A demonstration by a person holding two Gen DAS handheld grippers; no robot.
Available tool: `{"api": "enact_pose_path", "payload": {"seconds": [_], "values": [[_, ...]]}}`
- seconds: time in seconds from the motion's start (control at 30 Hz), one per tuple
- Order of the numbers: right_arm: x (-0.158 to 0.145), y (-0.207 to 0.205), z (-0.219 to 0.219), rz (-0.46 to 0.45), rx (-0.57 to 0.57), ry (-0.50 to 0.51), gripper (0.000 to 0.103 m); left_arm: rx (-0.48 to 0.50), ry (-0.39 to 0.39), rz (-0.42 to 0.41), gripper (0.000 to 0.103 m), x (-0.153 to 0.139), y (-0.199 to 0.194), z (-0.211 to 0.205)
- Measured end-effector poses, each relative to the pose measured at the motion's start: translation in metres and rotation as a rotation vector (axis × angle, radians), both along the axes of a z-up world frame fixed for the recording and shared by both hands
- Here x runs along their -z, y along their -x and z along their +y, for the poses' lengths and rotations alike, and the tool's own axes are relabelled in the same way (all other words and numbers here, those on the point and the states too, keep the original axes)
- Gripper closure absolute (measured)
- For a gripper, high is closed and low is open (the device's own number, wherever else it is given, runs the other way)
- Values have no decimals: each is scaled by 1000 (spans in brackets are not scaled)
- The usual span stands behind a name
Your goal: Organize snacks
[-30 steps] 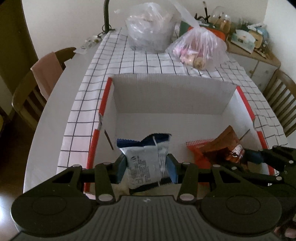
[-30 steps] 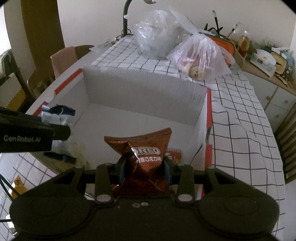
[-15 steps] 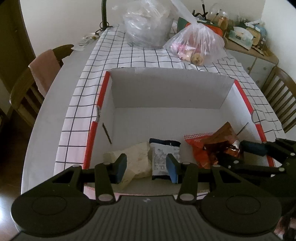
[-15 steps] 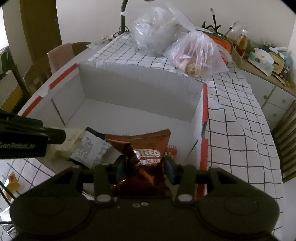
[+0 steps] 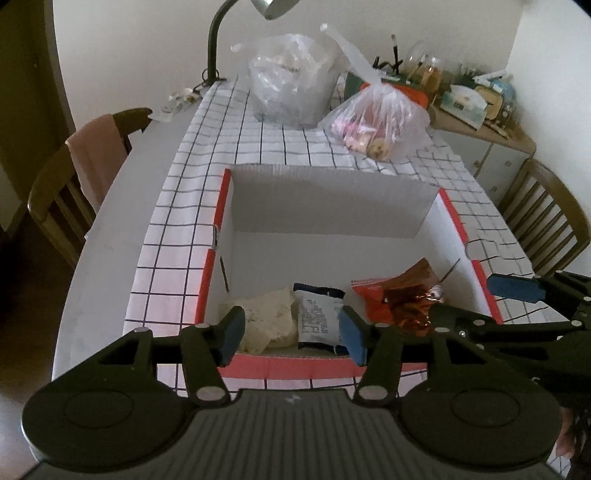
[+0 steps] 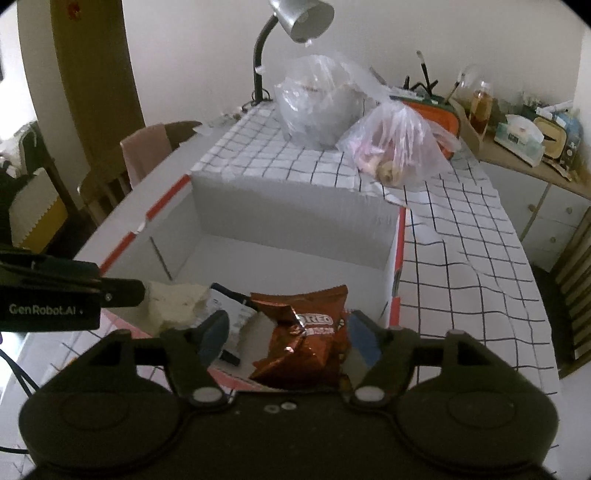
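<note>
A white cardboard box with red edges [image 5: 332, 206] [image 6: 295, 210] stands open on the checked tablecloth. Inside, along its near wall, lie a pale crumpled packet [image 5: 269, 321] [image 6: 173, 304], a white-and-blue snack packet [image 5: 319, 319] [image 6: 231, 310], a red packet [image 5: 369, 301] and a brown Oreo bag [image 5: 410, 299] [image 6: 306, 339]. My left gripper [image 5: 291, 334] is open and empty above the box's near edge. My right gripper [image 6: 288, 338] is open, its fingers either side of the Oreo bag without squeezing it; it also shows in the left wrist view [image 5: 480, 302].
Two clear plastic bags [image 5: 295, 88] [image 5: 376, 125] sit on the table beyond the box, by a desk lamp [image 6: 295, 22]. Wooden chairs stand at the left [image 5: 74, 177] and right [image 5: 546, 214]. A cluttered sideboard [image 6: 535, 155] is at the far right.
My left gripper let the white-and-blue packet drop into the box and drew back. My right gripper lowered the Oreo bag into the box and opened, releasing it.
</note>
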State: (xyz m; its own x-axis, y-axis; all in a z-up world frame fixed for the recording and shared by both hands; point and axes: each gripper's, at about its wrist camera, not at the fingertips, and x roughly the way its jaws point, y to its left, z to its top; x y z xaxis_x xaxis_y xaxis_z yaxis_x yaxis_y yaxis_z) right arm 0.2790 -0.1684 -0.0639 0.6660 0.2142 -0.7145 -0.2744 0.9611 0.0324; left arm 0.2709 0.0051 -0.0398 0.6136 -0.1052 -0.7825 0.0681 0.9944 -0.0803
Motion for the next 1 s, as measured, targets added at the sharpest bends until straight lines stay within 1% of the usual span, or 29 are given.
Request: {"api": "enact_pose_path", "payload": {"seconds": [0.1,0.23,0.33,0.53,0.7,0.87,1.0], "values": [[-9,9,-1,-14,-1,-9,26,5,7,-16,45,-8,9,2],[-20,21,-2,-32,-4,-22,22,5,19,-42,39,-19,23,6],[-27,31,-2,-42,-9,-33,19,8,23,-56,38,-26,33,8],[-37,53,0,-60,-31,-48,11,14,36,-70,35,-34,55,17],[-40,70,1,-60,-53,-62,7,19,42,-69,34,-36,74,29],[-36,86,1,-54,-73,-88,2,11,44,-61,27,-33,90,42],[-27,96,3,-36,-84,-84,1,5,52,-38,26,-25,100,48]]}}
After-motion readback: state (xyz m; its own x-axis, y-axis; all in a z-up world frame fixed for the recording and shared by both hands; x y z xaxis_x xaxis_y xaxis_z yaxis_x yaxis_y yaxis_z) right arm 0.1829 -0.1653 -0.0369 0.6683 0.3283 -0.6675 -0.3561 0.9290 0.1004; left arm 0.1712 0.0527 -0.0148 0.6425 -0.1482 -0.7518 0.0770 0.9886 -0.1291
